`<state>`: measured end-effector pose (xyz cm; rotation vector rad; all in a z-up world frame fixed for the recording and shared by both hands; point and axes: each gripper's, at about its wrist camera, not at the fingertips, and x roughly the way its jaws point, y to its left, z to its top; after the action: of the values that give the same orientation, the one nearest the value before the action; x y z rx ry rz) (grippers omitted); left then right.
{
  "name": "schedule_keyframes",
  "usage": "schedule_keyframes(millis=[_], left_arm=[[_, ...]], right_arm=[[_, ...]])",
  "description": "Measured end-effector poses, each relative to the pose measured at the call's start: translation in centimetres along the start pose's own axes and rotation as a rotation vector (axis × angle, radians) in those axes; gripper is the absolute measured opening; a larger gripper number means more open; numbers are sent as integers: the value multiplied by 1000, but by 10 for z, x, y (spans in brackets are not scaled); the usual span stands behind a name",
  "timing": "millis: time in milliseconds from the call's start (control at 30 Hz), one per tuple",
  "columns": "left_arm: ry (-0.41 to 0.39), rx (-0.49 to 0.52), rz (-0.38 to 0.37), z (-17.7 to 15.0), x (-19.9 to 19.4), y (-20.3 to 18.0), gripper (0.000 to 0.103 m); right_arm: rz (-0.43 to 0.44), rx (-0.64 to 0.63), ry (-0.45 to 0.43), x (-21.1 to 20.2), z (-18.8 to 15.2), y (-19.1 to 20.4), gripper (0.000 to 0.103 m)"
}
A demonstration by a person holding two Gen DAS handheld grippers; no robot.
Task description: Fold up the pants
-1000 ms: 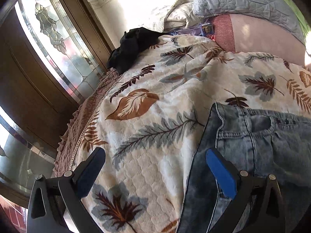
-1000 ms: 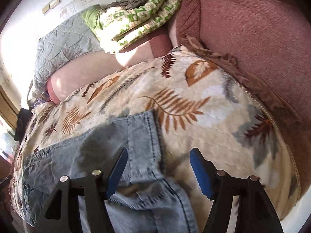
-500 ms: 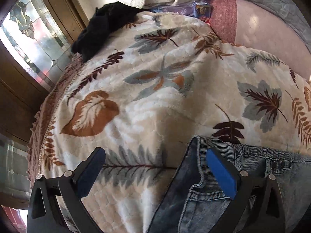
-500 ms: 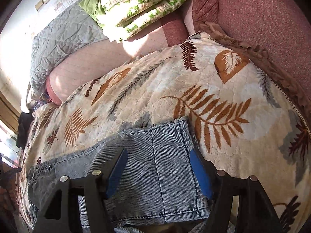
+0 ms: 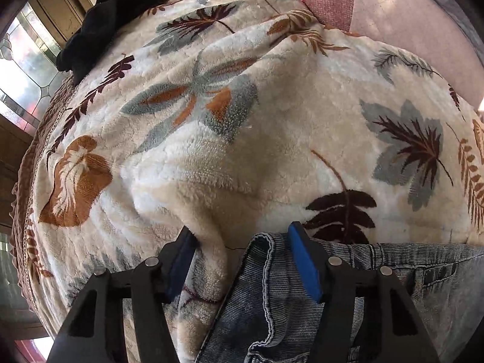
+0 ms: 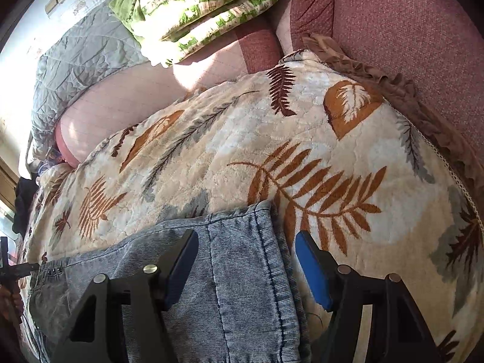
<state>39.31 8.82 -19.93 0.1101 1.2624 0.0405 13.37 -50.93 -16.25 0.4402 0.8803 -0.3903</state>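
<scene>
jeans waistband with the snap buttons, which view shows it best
The left wrist view. The jeans fill its lower right, with the waistband corner between the open left gripper fingers and the dark snap buttons close up. The right wrist view mostly shows the hem end; its buttons are tiny at the far left.

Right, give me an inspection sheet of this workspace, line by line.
Surface: cream plush leaf-print blanket over a pink sofa; a ridge bunched near the left tool.
Job's things: washed blue denim pants, lying flat.
Clutter: black garment; green-patterned quilt; grey quilted pillow.
Grippers: left tool open across waistband corner and blanket ridge; right tool open around the leg hem.
Cables: nothing seen.
Surroundings: leaded glass door.
</scene>
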Motion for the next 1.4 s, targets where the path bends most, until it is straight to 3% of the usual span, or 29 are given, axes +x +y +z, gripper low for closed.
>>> schedule_keyframes(millis=[267, 467, 567, 667, 833, 933, 1000, 1067, 1167, 1400], left_arm=[[-37, 16, -46, -8, -17, 2, 63], [-42, 48, -29, -11, -8, -2, 63], [-47, 34, -54, -9, -7, 1, 78], [-56, 38, -49, -9, -6, -2, 78], [-80, 76, -13, -12, -7, -9, 78], [-78, 64, -18, -11, -10, -3, 70], [-74, 61, -5, -10, -12, -1, 58], [-72, 67, 1, -9, -14, 1, 53], [-80, 76, 4, -10, -20, 2, 49], [-76, 50, -9, -9, -26, 5, 50]], right_arm=[[9, -10, 9, 13, 5, 3, 70], [68, 0, 38, 22, 14, 6, 70], [46, 12, 54, 32, 18, 2, 70], [-15, 17, 38, 37, 23, -7, 70], [5, 24, 85, 51, 22, -13, 70], [-18, 1, 100, 63, 19, -6, 70], [-22, -21, 81, 64, 19, -1, 70], [-42, -66, 97, 67, 18, 8, 57], [-88, -136, 95, 59, 16, 21, 24], [-71, -184, 54, 23, 13, 26, 21]])
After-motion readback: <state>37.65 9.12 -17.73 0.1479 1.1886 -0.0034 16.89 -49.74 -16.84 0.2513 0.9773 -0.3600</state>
